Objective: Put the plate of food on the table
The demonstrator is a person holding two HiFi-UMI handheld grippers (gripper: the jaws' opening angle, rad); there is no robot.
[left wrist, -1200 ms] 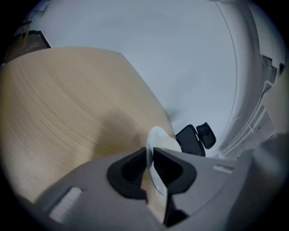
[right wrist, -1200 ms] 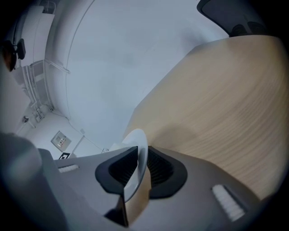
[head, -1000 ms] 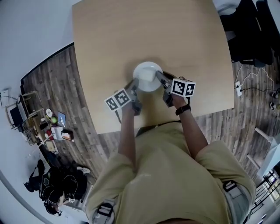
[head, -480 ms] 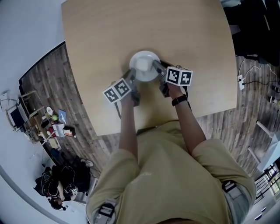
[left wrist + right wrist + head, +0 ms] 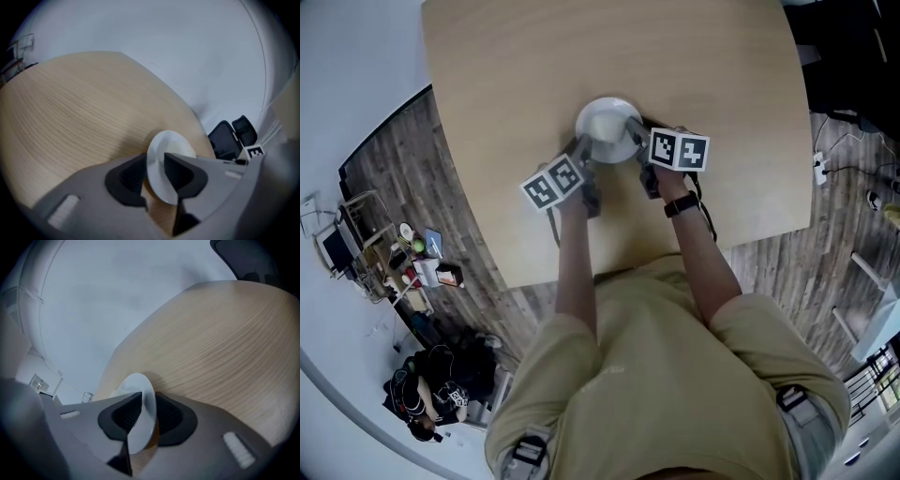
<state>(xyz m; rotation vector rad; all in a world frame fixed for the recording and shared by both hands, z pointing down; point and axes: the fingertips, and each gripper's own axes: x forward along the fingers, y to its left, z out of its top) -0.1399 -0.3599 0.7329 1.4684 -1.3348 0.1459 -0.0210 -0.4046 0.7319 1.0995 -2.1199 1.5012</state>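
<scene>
The left gripper [image 5: 581, 152] has its jaws partly apart and opening. The near-left rim of the plate [image 5: 606, 127] stands between them, and in the left gripper view [image 5: 154, 165] one pad lies against the plate's [image 5: 171, 144] upper face, while a thin gap shows at the other pad, so it no longer has a firm hold. The right gripper [image 5: 634, 141] has its jaws set narrow, and in the right gripper view [image 5: 146, 411] both pads sit against the plate's [image 5: 137, 384] near-right rim, one above and one below, clamping it. The plate is small, round and white with a shallow well and a plain raised rim. Something pale lies in the well, but what it is cannot be made out. It lies level and face up on the light wood table [image 5: 516, 66], near the middle and a little toward the person, with its shadow tight against its edge. Whether its base bears fully on the wood cannot be told. Being round, it has no long axis. The two grippers meet it from the near side, angled inward toward each other.
</scene>
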